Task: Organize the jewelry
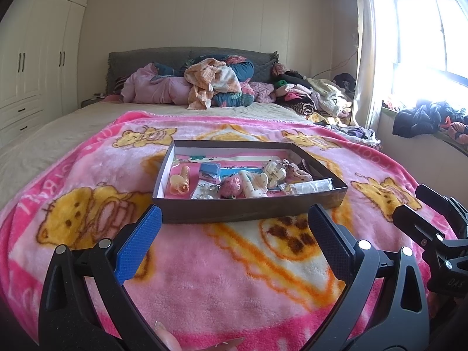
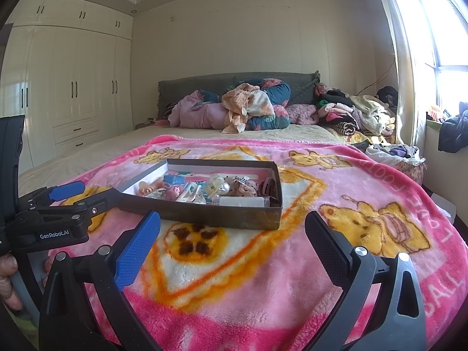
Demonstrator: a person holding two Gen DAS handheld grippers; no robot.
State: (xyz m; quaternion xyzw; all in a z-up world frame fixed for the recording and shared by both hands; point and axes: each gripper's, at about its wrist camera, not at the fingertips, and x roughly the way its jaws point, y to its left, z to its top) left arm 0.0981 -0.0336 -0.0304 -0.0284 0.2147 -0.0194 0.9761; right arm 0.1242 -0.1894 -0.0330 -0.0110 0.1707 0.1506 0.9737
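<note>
Now we hold both tools low over the pink blanket [image 1: 222, 278], near the shallow dark tray [image 1: 248, 209] of jewelry that sits on it. Our left gripper [image 1: 234, 234] has its fingers spread wide apart, empty, just short of the tray's near wall. Our right gripper [image 2: 232, 238] is likewise spread and holds nothing, with the tray [image 2: 222, 215] ahead and slightly left. Inside lie a pink strawberry charm [image 1: 231, 187], a small blue box [image 1: 209, 172] and an orange hair clip [image 1: 180, 182]. Far off, piled clothes [image 1: 204, 83] cover the bed's head.

home bedroom | bed [image 1: 44, 134] with headboard [image 1: 163, 58] | wardrobe [image 2: 73, 87] | clothes piles [image 2: 345, 111] | window [image 1: 424, 35]
</note>
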